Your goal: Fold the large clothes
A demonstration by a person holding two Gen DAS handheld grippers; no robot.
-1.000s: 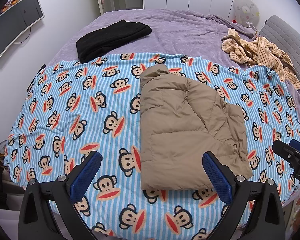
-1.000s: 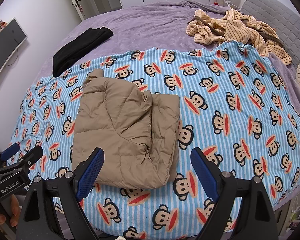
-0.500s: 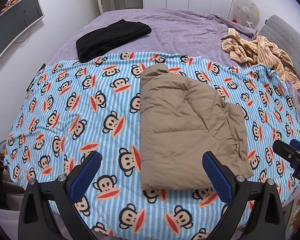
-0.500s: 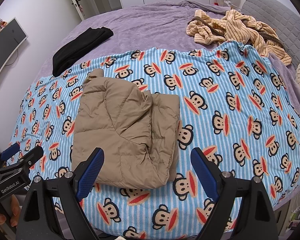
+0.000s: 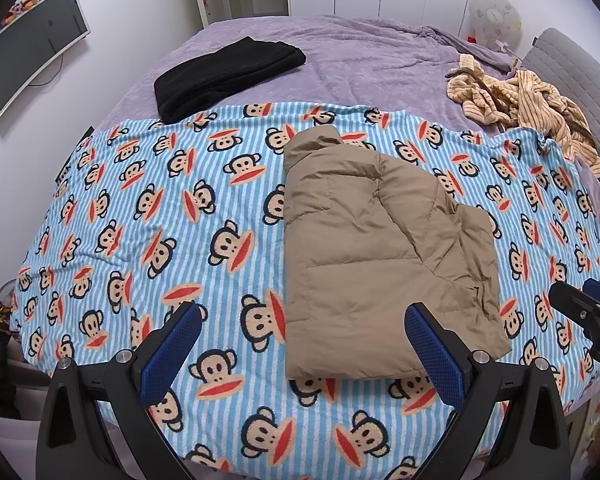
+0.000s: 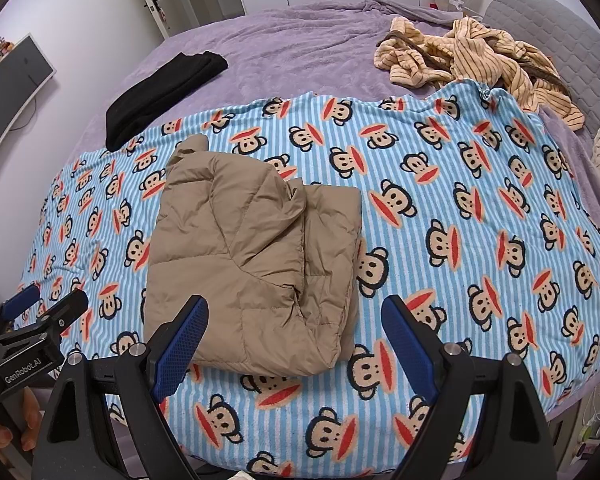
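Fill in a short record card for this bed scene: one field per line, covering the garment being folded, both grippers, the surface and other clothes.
Garment: tan puffer jacket, folded into a compact bundle
Surface: monkey-print striped blanket over a purple bedspread
Left gripper: open, holding nothing
Right gripper: open, holding nothing
Other clothes: folded black garment; crumpled striped beige garment

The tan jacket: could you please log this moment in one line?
tan jacket: folded on monkey blanket | left gripper: open | right gripper: open
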